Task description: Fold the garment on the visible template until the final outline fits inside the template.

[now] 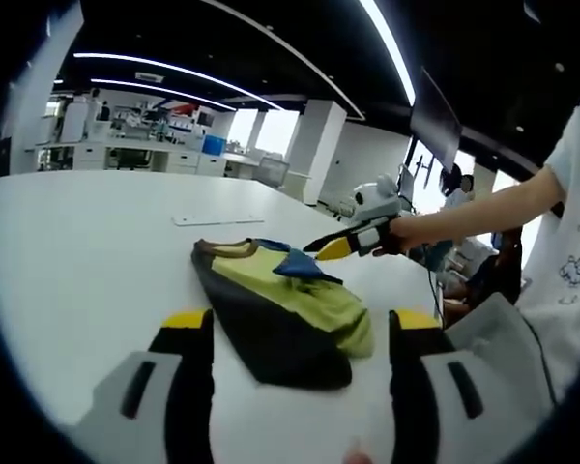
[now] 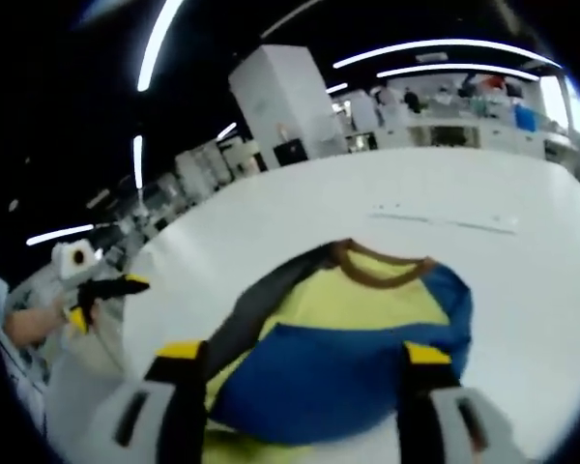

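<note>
Garment [image 1: 285, 314]: yellow, blue, dark; partly folded on white surface [image 1: 87, 251]. My left tongs [image 1: 304, 329] released; right tongs [image 2: 304, 362] released above it.

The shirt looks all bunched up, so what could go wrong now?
1. The shirt lies crumpled with its blue part bunched on top, so a fold from here may come out lumpy.
2. The right tongs are at that blue part; pulling could drag the whole shirt across the white table.
</note>
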